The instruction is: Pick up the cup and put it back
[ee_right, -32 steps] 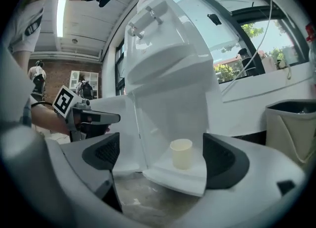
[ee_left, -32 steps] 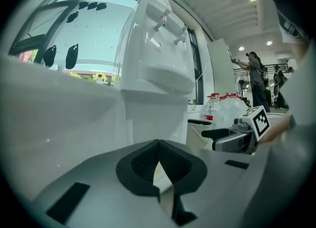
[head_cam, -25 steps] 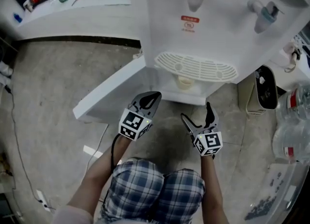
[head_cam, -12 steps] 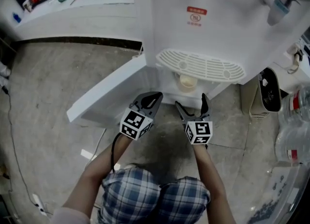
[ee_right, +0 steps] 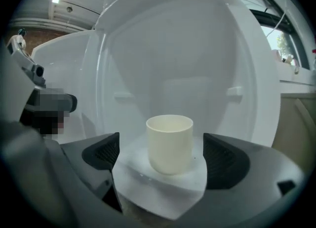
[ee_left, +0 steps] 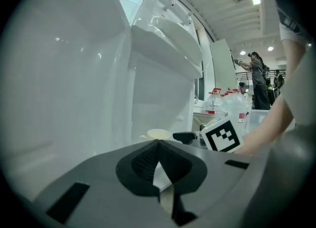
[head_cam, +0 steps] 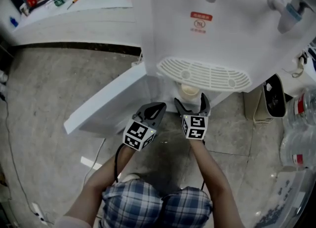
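Note:
A cream cup (ee_right: 169, 143) stands upright on the white shelf inside the water dispenser's open lower compartment (head_cam: 190, 93). My right gripper (head_cam: 189, 104) is open just in front of it, one jaw on each side, neither touching the cup. In the right gripper view the cup sits between the two dark pads (ee_right: 102, 153). My left gripper (head_cam: 152, 110) is shut with nothing in it, low and to the left of the right one. From the left gripper view the cup (ee_left: 158, 134) shows beyond the closed jaws.
The dispenser's white door (head_cam: 106, 98) swings open to the left. Its drip grille (head_cam: 205, 73) overhangs the compartment. A black-and-white appliance (head_cam: 270, 91) and large water bottles (head_cam: 298, 133) stand at the right on the concrete floor. A cluttered bench (head_cam: 74, 0) runs along the back.
My right gripper has moved forward and left, up to the cup in the compartment, and stays open. The left gripper has barely moved.

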Demonstrator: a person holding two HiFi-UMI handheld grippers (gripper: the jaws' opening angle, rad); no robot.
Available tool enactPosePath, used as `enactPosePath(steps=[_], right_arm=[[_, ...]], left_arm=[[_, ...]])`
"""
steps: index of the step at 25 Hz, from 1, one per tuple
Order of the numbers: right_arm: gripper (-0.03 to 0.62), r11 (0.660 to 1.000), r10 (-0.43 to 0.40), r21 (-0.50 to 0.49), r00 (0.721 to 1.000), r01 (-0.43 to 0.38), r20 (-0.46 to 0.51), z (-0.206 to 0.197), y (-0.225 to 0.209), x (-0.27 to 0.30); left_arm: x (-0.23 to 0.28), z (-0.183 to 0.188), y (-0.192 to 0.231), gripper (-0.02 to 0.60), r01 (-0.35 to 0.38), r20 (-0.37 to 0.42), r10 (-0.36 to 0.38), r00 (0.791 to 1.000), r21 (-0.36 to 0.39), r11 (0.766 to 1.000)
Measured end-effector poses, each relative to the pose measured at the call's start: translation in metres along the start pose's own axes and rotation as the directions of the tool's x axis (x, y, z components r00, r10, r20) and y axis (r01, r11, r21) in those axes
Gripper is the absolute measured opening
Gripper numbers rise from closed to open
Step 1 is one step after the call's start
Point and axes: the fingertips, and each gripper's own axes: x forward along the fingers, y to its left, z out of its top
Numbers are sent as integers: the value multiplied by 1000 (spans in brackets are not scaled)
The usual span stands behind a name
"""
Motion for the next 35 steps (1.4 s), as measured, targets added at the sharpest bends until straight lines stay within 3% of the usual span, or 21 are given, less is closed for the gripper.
enactPosePath(steps=[3, 7, 14, 18, 21, 29, 35], right_arm=[[522, 999, -30, 31, 999, 31, -26, -5, -6, 14], [522, 998, -68, 1, 996, 68, -55, -4, -12, 27], [517, 997, -63, 37, 990, 68, -122, -8, -20, 45], [425, 999, -49, 4, 986, 50, -159, -16, -20, 47], [416, 999, -33, -12, 987, 31, -159, -17, -20, 44], [413, 1000, 21, 4, 997, -20, -81, 9, -7, -12], [413, 996, 65, -68, 998, -66, -19, 47, -2, -77]], left_arm=[[2, -1, 1, 25, -6, -1, 6, 1000, -4, 1000], [3, 0, 1, 25, -8, 0, 8, 1000, -6, 1000], [3, -8, -2, 25, -4, -18, 4, 1000, -9, 1000], [3, -4, -3, 25, -2, -11, 2, 1000, -8, 1000], [3, -4, -4, 25, 0, -6, 0, 1000, -9, 1000], [-3, -4, 0, 25, -26, 6, 26, 1000, -43, 999], [-1, 0, -7, 25, -17, 14, 18, 1000, -33, 999]])
